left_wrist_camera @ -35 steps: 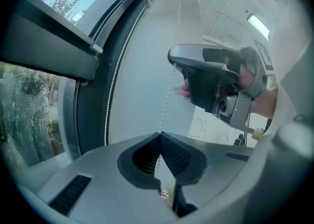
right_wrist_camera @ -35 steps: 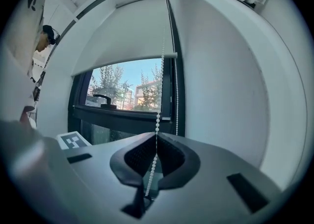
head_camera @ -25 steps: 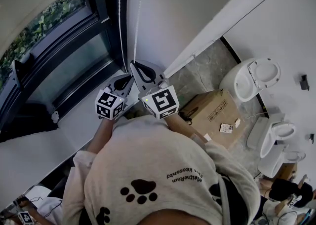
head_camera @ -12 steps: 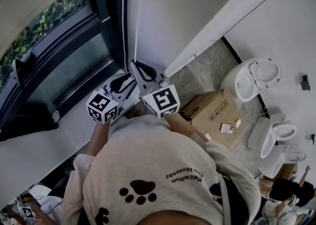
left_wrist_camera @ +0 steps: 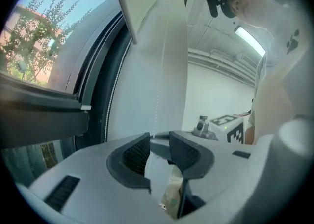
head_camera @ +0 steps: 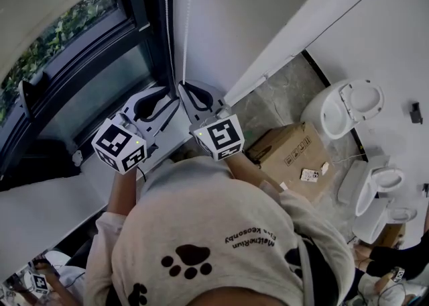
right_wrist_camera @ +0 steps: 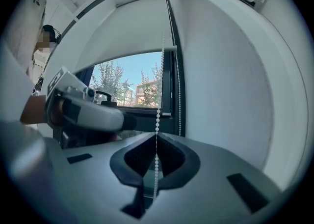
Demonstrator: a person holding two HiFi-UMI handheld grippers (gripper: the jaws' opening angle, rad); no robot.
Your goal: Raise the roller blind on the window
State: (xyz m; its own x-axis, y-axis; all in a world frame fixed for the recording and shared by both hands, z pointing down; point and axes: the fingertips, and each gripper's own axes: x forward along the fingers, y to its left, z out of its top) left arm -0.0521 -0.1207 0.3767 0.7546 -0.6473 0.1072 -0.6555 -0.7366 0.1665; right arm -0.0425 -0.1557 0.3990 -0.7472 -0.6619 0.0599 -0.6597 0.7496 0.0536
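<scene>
**A:** Roller blind (right_wrist_camera: 130, 26) first. Where does it sit?

**B:** Partway up the window (right_wrist_camera: 128, 88). Its bottom bar crosses the upper glass, and trees and sky show below it. I'd judge there is more lifting to do.

**A:** What could go wrong from here?

**B:** Only the right gripper (right_wrist_camera: 156, 142) has the bead chain (right_wrist_camera: 157, 115), with its fingers pressed together on one strand. If the beads slip between them, the blind's own weight could run it back down.

The left gripper (left_wrist_camera: 158, 142) has just been opening its fingers. They stand spread with nothing pinched, and a strand hangs just ahead of the gap. If they close beside that strand rather than on it, the regrip misses. Hauling the wrong strand would lower the blind instead, and a slanted pull might make beads skip at the roller.

**A:** And the room?

**B:** A white wall (head_camera: 255, 9) stands beside the dark window frame (head_camera: 144, 23), and a pale sill (head_camera: 53, 204) runs under the glass. The floor (head_camera: 285, 90) is grey stone. On it lie a loose toilet bowl (head_camera: 348, 107) and a second one (head_camera: 375, 180), both well apart from the grippers. Nearer the person is a cardboard box (head_camera: 285, 154) with a small card (head_camera: 309, 175) lying on it.
</scene>
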